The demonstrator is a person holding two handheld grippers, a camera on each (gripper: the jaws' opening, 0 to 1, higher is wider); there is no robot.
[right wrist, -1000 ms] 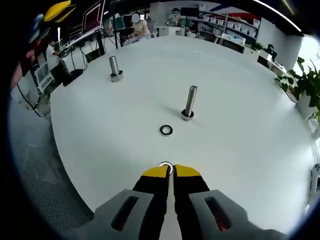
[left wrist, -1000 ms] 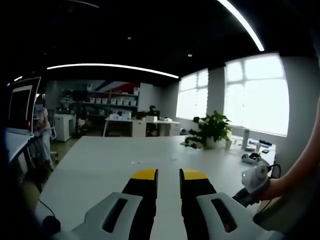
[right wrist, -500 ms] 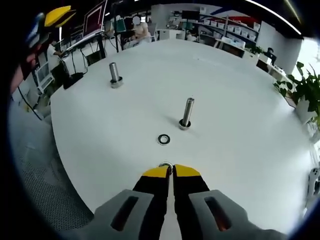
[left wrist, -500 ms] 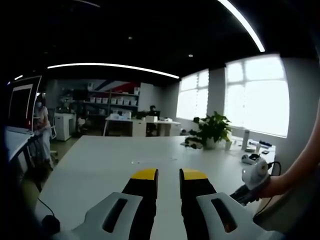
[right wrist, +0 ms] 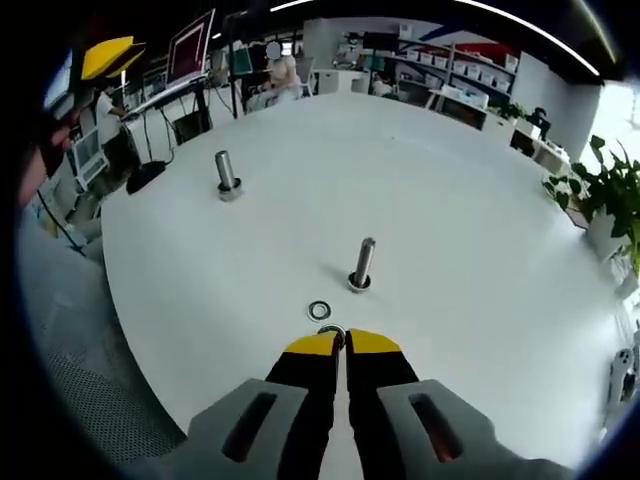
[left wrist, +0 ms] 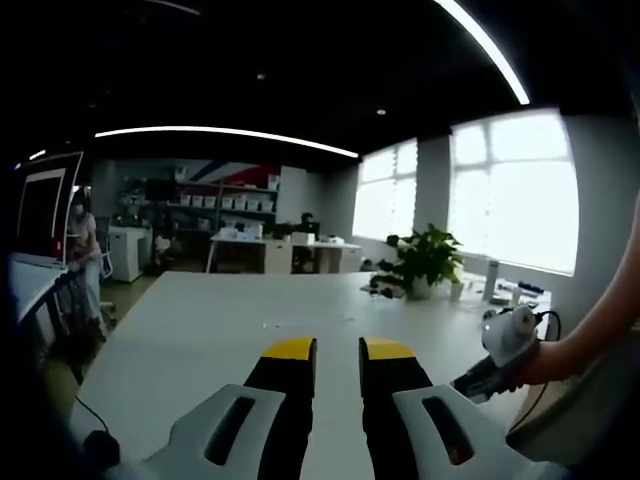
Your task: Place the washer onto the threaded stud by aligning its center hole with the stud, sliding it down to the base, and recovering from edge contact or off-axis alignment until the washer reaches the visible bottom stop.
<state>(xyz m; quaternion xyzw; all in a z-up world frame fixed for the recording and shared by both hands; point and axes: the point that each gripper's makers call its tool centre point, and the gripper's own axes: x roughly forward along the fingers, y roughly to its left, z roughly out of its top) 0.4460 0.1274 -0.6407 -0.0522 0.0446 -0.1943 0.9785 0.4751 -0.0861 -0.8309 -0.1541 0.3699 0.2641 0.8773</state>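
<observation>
Silver, ring-shaped washer [right wrist: 332, 331] sits pinched in my right gripper [right wrist: 344, 344]; the stud [right wrist: 361, 266] looks closer now. My left gripper [left wrist: 338, 349] stays parted, empty.

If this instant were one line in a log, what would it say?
right gripper: shut on washer, above table | second washer: lying flat | near stud: bare | left gripper: open, idle

A loose washer [right wrist: 320, 311] lies on the table [right wrist: 480, 250] just before the stud [right wrist: 362, 266].
</observation>
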